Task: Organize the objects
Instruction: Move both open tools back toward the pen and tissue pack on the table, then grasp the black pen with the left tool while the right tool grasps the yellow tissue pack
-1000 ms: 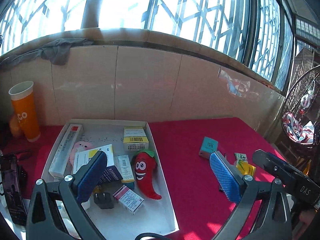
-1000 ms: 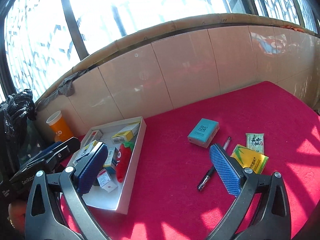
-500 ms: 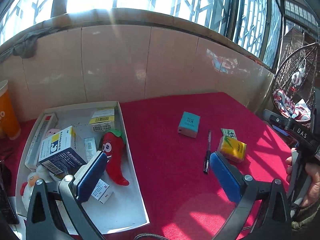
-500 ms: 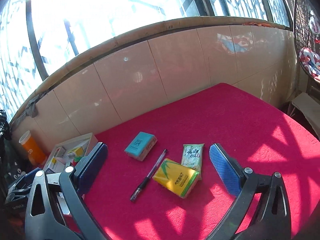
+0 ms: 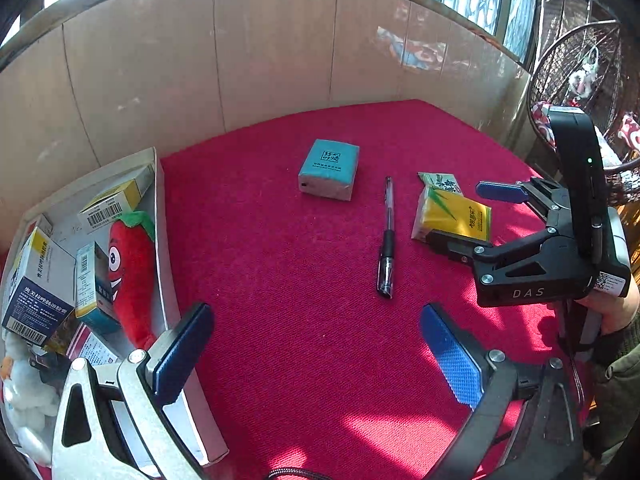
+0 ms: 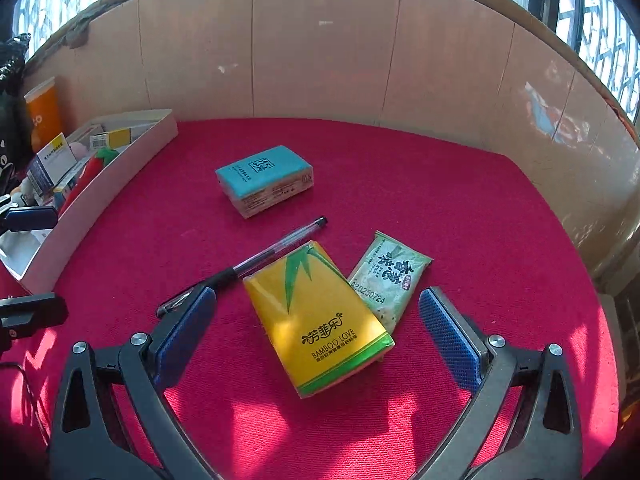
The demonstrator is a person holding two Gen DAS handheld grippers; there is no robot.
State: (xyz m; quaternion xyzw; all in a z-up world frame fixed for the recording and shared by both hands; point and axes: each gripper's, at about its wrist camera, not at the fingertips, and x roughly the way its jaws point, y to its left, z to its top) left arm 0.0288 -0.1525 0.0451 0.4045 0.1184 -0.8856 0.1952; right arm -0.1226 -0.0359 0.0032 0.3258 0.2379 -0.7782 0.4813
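Both grippers hung spread wide over the red cloth (image 6: 460, 208), holding nothing.

The white tray (image 6: 100, 184) sat at the cloth's left edge, packed with medicine boxes and a red chili plush (image 5: 130, 264). The right gripper (image 6: 316, 336) straddled the yellow tissue pack (image 6: 316, 316) (its pads not touching it); the left gripper (image 5: 316, 356) hovered beside the tray. A teal tissue pack (image 6: 264, 178) lay farther back, apart from the rest. A green sachet (image 6: 386, 280) touched the yellow pack's right side, and a pen (image 6: 256, 262) lay along its left.
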